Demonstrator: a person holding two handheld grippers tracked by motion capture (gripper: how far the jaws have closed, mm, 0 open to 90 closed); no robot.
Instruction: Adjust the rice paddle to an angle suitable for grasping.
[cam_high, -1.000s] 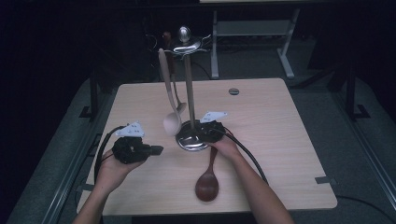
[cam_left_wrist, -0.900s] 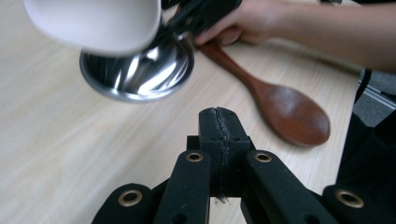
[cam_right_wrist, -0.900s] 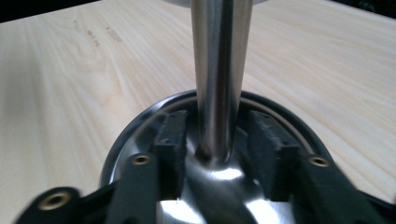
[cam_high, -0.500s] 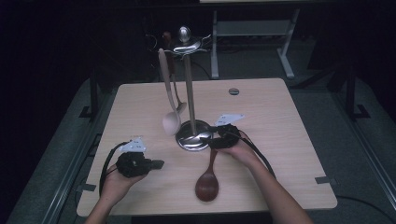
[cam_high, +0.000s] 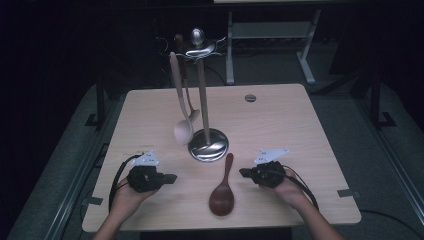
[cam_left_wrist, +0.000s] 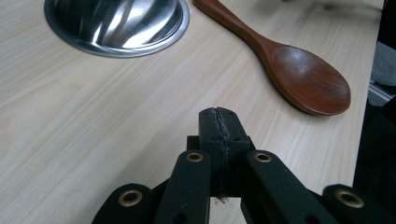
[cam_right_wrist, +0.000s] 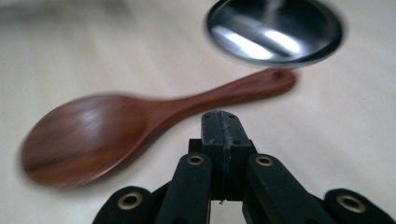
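A dark brown wooden spoon (cam_high: 222, 197) lies flat on the table, bowl toward the front edge, handle toward the steel stand base (cam_high: 208, 146). From the stand's top hangs a pale wooden spoon (cam_high: 182, 131). My left gripper (cam_high: 172, 177) rests left of the dark spoon, shut and empty, pointing right. In the left gripper view its tips (cam_left_wrist: 219, 114) meet just short of the spoon's bowl (cam_left_wrist: 308, 84). My right gripper (cam_high: 242, 173) sits right of the spoon's handle, shut and empty. In the right gripper view its tips (cam_right_wrist: 222, 116) point at the handle (cam_right_wrist: 224, 95), with the base (cam_right_wrist: 275, 32) beyond.
The light wood table (cam_high: 300, 130) has a round cable hole (cam_high: 250, 98) at the back right. A second, thinner utensil (cam_high: 192, 114) hangs behind the pale spoon. A white frame (cam_high: 270, 30) stands on the dark floor beyond the table.
My right gripper has drawn away from the stand base, rightward and toward the front edge. My left gripper has slid toward the front edge. The dark spoon has not moved.
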